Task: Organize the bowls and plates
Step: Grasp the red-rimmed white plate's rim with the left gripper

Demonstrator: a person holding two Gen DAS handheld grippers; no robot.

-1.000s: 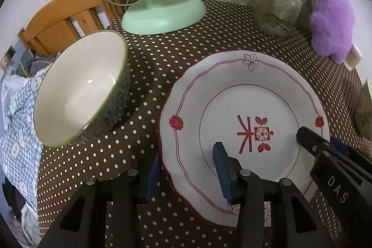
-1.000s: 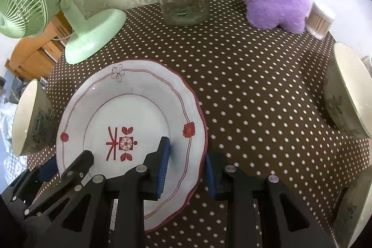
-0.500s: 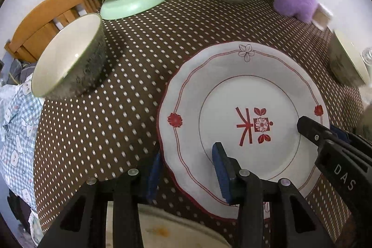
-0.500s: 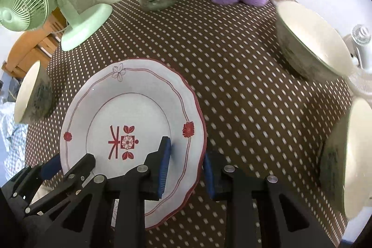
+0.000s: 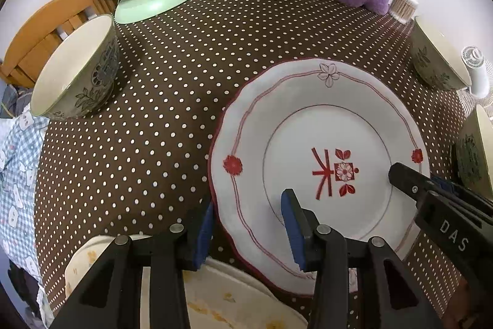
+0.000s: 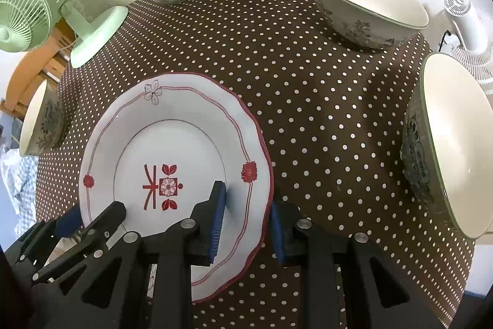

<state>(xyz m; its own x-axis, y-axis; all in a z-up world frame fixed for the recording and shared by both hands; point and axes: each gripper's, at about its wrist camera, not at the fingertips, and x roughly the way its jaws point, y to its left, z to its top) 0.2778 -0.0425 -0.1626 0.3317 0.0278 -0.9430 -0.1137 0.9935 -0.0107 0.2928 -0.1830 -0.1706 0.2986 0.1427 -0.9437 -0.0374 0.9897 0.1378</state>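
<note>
Plate: red-trimmed plate (image 5: 320,144) sits between both tongs, carried just above the dotted tabletop (image 5: 185,67), its near edge overlapping a second, yellow-speckled plate (image 5: 215,298) below it.
Left tongs: left tongs (image 5: 246,232) pinch the plate's left rim, one blue pad on the face, the other under the edge.
Right tongs: right tongs (image 6: 245,221) pinch the opposite rim the same way, pads tight on the scalloped border.
Step in hand: I judge this a two-handed carry of the plate towards the speckled one, to stack them.
Next move: it calls for centring the plate over the lower one, lowering it level, then easing both pairs of tongs apart together so neither side drops first.
Material: glazed white ceramic, smooth and likely slippery under the pads; wavy rim, shallow well, red flower motif.
Bowls: three deep cream bowls with green rims and dark floral prints wait — one at the left (image 5: 77,67), two at the right (image 6: 366,2) (image 6: 450,144).
Cloth: brown fabric with white dots.
</note>
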